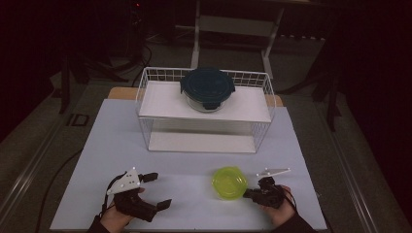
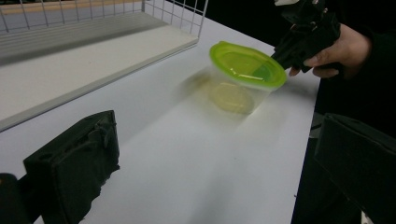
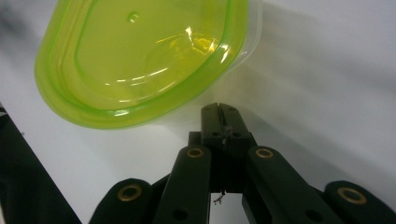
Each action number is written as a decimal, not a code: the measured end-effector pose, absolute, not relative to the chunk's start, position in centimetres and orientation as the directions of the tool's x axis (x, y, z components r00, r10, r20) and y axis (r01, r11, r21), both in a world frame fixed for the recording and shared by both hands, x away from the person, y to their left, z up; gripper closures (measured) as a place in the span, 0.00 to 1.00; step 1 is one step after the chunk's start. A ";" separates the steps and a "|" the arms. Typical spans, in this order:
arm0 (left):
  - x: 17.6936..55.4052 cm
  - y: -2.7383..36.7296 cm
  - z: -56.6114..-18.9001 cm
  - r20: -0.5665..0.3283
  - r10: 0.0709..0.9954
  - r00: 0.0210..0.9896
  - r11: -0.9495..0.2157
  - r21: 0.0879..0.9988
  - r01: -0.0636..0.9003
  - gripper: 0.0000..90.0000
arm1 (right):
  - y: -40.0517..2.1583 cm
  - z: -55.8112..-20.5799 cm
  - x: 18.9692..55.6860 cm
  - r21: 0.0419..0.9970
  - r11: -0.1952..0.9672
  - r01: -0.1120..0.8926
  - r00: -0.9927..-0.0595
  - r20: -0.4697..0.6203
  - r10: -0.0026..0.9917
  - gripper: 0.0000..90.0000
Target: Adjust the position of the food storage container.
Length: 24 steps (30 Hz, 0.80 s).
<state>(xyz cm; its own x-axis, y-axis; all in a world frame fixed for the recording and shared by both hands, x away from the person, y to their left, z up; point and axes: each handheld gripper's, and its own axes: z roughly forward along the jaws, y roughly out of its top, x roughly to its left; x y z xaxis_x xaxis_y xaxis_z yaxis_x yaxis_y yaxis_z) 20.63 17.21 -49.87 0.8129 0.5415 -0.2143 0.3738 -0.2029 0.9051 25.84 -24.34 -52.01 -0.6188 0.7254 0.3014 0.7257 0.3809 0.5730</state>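
Observation:
A clear plastic tub with a lime-green lid (image 1: 229, 182) stands on the white table near its front right, and looks slightly blurred in the left gripper view (image 2: 245, 65). My right gripper (image 1: 248, 193) comes at it from the right with its jaws shut together. The tips (image 3: 219, 111) sit right at the tub's side, just under the green lid's rim (image 3: 140, 60), with nothing between them. My left gripper (image 1: 156, 191) rests at the front left, open and empty, its black fingers (image 2: 74, 163) wide apart and pointing toward the tub.
A white wire rack (image 1: 144, 97) with two shelves stands at the middle back of the table (image 1: 121, 145). A glass container with a dark blue lid (image 1: 208, 87) sits on its top shelf. The rack's lower shelf (image 2: 70, 65) lies near the left gripper.

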 end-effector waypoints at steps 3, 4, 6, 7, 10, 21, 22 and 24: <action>20.6 17.2 -49.8 -0.212 0.541 0.814 -0.203 0.906 0.371 0.00 | -24.0 -52.0 25.9 0.575 0.384 0.722 -0.624 0.302 0.721 1.00; 20.6 17.3 -49.8 -0.210 0.541 0.815 -0.204 0.907 0.369 0.00 | -22.8 -52.1 26.0 0.577 0.401 0.711 -0.644 0.308 0.700 1.00; 20.6 17.3 -49.8 -0.210 0.542 0.814 -0.204 0.906 0.370 0.00 | -22.2 -52.0 26.0 0.578 0.416 0.702 -0.658 0.304 0.689 1.00; 20.6 17.3 -49.8 -0.210 0.542 0.814 -0.204 0.906 0.370 0.00 | -22.2 -52.0 26.0 0.578 0.416 0.702 -0.658 0.304 0.689 1.00; 20.5 17.3 -49.8 -0.208 0.542 0.815 -0.207 0.906 0.369 0.00 | -21.7 -52.1 25.7 0.574 0.429 0.697 -0.669 0.306 0.677 1.00; 20.6 17.3 -49.8 -0.209 0.540 0.815 -0.208 0.905 0.370 0.00 | -19.9 -52.3 25.8 0.566 0.460 0.684 -0.695 0.312 0.648 1.00; 20.6 17.3 -49.8 -0.210 0.541 0.814 -0.207 0.905 0.371 0.00 | -19.6 -52.4 25.9 0.568 0.464 0.679 -0.700 0.310 0.644 1.00; 20.6 17.3 -49.8 -0.206 0.540 0.816 -0.207 0.907 0.367 0.00 | -19.1 -52.4 26.1 0.567 0.467 0.678 -0.702 0.314 0.639 1.00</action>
<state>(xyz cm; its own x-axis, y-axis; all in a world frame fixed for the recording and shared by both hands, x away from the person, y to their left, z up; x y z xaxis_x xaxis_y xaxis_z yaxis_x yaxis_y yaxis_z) 20.61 17.35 -49.82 0.8157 0.5404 -0.2065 0.3668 -0.2071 0.9070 26.09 -19.08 -52.41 -0.7024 0.6386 0.3142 0.6784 0.4672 0.5669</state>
